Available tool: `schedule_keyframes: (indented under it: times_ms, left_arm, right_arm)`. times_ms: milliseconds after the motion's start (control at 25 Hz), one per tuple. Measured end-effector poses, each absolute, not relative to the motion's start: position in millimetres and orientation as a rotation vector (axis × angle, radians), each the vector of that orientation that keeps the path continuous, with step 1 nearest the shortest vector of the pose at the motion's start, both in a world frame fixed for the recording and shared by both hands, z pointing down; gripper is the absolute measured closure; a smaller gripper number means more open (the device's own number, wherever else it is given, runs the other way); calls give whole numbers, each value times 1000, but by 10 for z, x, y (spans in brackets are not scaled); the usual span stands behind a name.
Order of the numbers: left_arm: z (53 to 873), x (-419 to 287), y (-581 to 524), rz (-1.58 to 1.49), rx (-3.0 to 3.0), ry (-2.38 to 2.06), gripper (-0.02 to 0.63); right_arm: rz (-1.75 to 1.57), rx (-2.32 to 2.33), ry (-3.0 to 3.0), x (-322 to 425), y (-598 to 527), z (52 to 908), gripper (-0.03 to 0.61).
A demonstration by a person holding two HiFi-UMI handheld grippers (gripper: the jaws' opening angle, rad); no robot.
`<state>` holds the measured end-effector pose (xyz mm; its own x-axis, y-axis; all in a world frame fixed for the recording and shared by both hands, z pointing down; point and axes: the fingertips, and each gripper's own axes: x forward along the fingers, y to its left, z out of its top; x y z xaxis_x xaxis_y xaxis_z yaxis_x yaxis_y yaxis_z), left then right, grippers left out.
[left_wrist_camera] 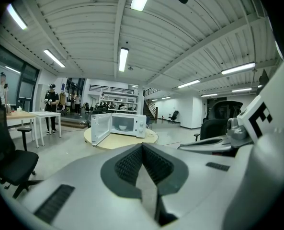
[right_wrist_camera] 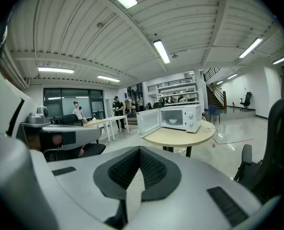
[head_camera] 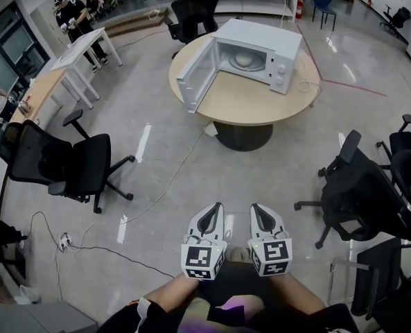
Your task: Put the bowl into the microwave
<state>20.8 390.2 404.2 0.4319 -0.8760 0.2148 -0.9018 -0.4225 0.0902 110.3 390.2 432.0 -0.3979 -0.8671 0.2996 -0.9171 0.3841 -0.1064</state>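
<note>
the left hand-held gripper (head_camera: 213, 216) and the right hand-held gripper (head_camera: 261, 215) are held low, close to the body and side by side. in each gripper view the ribbed pads (left_wrist_camera: 127, 164) are seen pressed together with nothing between them, so both are closed and empty.

the bowl (head_camera: 245, 60) is not at hand. it is seen resting inside the cavity of the microwave (head_camera: 260, 44), which stands on the round surface (head_camera: 247, 103) well apart from both hand-held grippers, straight ahead across open floor (head_camera: 156, 172). it lies slightly to the right of the midline between them. the bowl is round, so no long axis needs to be matched. the direction that matters is set by the cavity, whose opening is turned toward the person and a little to the left.

the door (head_camera: 197, 75) is swung wide open on its left-hand hinge, and its free edge juts past the rim of the surface on the left side.

from this placement the bowl is judged to be already where the task wants it (what may be left is the door). neither hand-held gripper is clearly nearer to the microwave. the door panel lies on the left gripper's side, while the cavity and bowl lie more in line with the right one. nothing can be reached until the gap across the floor is closed, and office chairs (head_camera: 80, 165) stand to either side of that path.
</note>
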Motion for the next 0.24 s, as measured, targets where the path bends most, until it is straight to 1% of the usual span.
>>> schedule_keyframes:
  times_ms: [240]
  left_arm:
    - [4020, 246, 3851, 197, 2498, -1577, 568]
  right_arm:
    - [367, 1605, -2453, 1146, 3852, 4300, 563]
